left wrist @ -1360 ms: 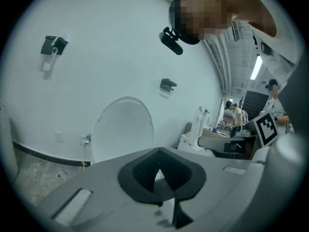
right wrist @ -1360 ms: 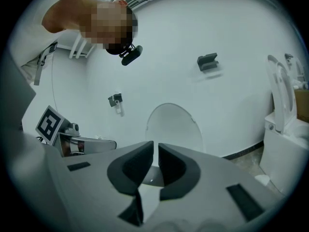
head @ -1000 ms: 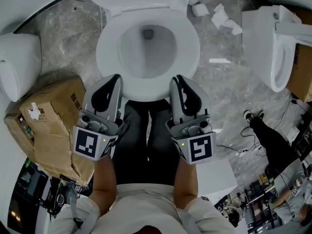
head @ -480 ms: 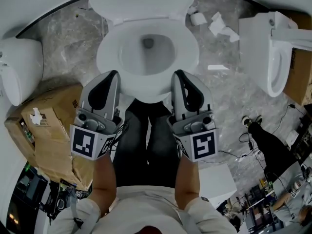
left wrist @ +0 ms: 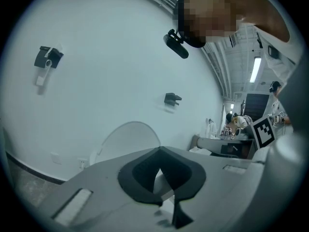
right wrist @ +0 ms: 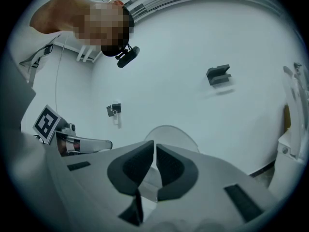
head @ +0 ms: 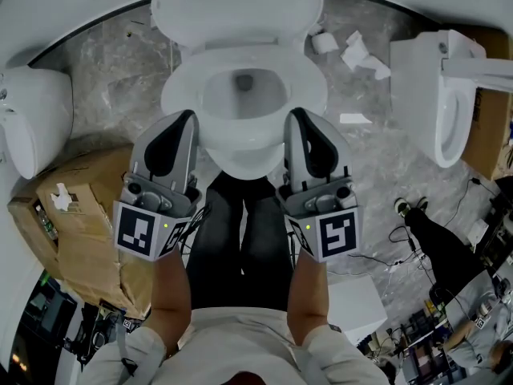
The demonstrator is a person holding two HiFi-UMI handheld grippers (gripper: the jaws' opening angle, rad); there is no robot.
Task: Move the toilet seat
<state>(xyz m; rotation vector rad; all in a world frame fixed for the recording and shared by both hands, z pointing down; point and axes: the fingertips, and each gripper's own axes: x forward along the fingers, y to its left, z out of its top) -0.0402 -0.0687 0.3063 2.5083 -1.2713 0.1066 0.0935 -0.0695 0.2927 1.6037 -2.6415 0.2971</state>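
The left claw (head: 185,120) and the right claw (head: 296,117) are each pinched closed on the near rim of the white toilet seat (head: 240,160), one at either side. The lid (head: 236,6) stands upright at the far wall.

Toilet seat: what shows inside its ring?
The bowl and its dark drain opening show through the toilet seat; the bowl's rim beneath the ring is mostly covered.
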